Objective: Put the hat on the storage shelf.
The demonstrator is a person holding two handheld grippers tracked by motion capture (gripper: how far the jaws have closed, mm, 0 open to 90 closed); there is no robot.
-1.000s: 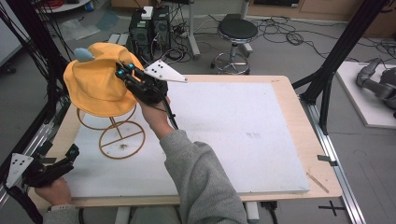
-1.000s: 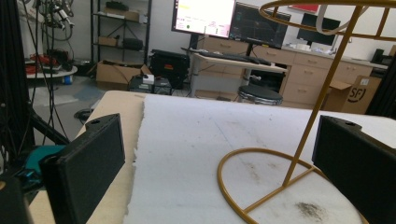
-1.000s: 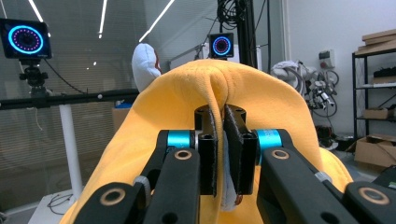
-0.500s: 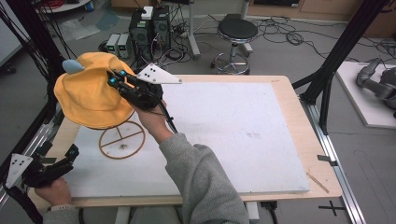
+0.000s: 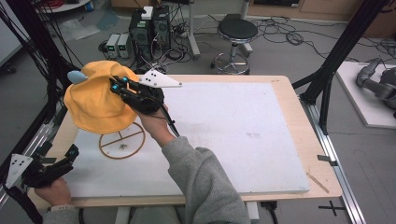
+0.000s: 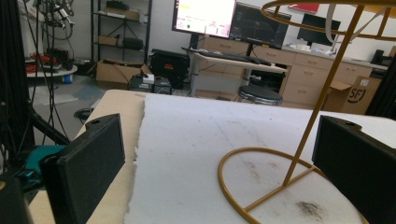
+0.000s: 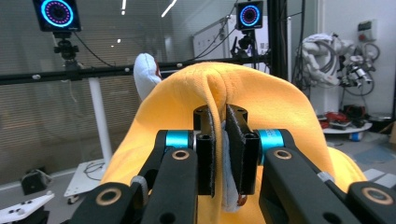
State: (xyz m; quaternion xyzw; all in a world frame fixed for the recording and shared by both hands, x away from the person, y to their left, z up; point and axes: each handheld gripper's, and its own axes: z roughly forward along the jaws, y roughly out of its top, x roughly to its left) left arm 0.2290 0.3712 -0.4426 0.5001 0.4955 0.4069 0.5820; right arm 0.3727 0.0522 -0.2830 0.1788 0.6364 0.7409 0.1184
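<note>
Lifted higher than before, the yellow hat hung crown-up off the gold wire stand, toward eleven o'clock. The right gripper pinched its fabric; the left gripper, jaws apart, rested at seven o'clock.

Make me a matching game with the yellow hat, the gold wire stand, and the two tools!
Things:
1. yellow hat
2. gold wire stand
3. left tool
4. right tool

States:
A. jaws wide apart, holding nothing
B. pinched between two jaws
C. stands on the white board
D. jaws shut on cloth

Pairs: 1-B, 2-C, 3-A, 4-D
</note>
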